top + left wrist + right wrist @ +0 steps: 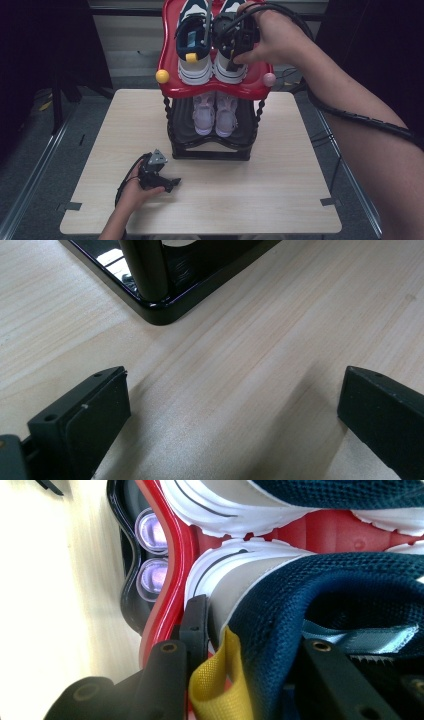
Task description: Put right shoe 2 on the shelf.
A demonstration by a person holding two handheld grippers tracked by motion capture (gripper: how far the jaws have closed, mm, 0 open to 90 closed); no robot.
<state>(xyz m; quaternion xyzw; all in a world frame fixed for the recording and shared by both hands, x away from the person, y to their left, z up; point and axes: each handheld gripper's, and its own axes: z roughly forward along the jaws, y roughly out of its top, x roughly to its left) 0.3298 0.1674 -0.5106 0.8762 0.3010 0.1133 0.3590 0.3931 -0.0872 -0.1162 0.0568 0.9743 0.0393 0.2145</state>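
The right gripper (pixel 234 56) pinches the navy mesh sneaker's (pixel 231 37) padded heel on the glossy red shelf (pixel 170 60); the left gripper (pixel 170 184) rests wide open on pale woodgrain.

A pale wooden table (pixel 280 165) carries a black shoe rack (pixel 210 150) at its far middle; the left hand-held gripper (pixel 172 184) rests near its front.

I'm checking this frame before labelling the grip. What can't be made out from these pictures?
- High view: the right sneaker on the red top shelf is mostly covered by the hand and right tool; the shoes' toes are cut off by the top edge.
- Right tool view: one jaw sits inside the heel collar, so its pad contact is hidden by the navy mesh.
- Left tool view: the black rack base is cut off by the top edge.
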